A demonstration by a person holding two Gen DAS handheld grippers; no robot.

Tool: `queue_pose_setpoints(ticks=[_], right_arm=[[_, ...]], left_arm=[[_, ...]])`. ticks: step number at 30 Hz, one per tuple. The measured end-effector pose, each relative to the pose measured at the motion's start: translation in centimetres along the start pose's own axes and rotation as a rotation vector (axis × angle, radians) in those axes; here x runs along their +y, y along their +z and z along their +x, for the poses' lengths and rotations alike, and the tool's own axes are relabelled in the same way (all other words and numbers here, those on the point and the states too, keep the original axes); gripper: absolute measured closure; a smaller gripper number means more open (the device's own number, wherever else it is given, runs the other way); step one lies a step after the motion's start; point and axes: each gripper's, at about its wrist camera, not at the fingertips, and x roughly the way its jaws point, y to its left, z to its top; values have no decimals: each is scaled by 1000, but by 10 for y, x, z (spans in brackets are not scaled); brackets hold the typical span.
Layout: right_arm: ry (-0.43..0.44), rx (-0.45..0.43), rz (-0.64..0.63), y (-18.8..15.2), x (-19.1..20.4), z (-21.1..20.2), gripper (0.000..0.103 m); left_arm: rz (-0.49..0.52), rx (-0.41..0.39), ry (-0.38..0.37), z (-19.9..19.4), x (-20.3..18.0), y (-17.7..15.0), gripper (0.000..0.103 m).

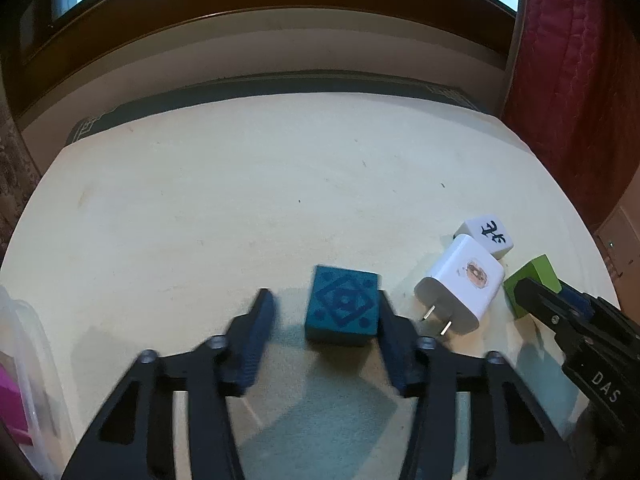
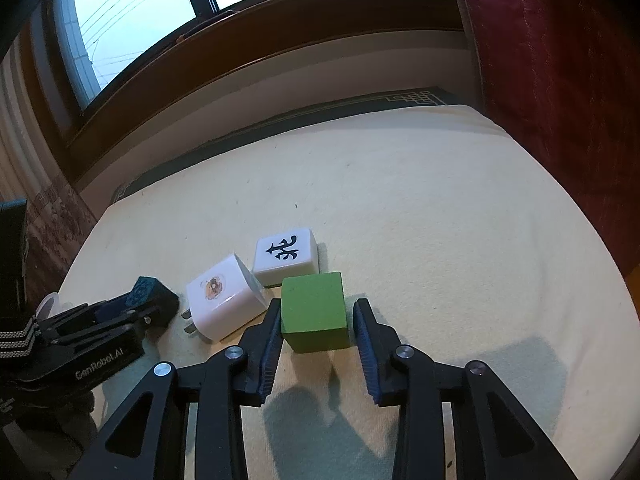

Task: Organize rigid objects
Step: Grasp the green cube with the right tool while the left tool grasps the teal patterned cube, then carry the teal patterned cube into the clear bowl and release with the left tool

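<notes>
A teal patterned block (image 1: 343,307) lies on the cream table between the fingers of my left gripper (image 1: 326,312), which is open; its right finger touches the block and the left one stands apart. A green cube (image 2: 313,315) sits between the fingers of my right gripper (image 2: 317,320), also open, with the left finger against the cube and a gap on the right. A white plug charger (image 1: 460,289) (image 2: 224,306) lies between the two blocks, and a white mahjong tile (image 2: 286,256) (image 1: 490,237) rests behind it. The green cube (image 1: 532,284) is partly hidden in the left wrist view.
A clear plastic container (image 1: 28,364) with something pink inside stands at the table's left edge. A dark red curtain (image 2: 560,80) hangs at the right, and a window with a wooden sill (image 1: 256,12) runs behind the table (image 1: 240,184).
</notes>
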Motion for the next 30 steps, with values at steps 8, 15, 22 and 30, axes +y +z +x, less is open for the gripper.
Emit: queue_pose_setpoints(ticks=[8, 15, 22, 30], right_arm=[[8, -7, 0, 0, -1, 1, 66], [-7, 5, -19, -1, 3, 1, 66], [-12, 8, -39, -1, 9, 0, 68], [-10, 2, -41, -1, 10, 1, 69]], left_arm=[[-34, -22, 17, -4, 1, -8, 72], [-63, -47, 41, -18, 4, -15, 72], [-77, -94, 83, -52, 17, -29, 72], [-133, -140, 118, -90, 42, -43, 72]])
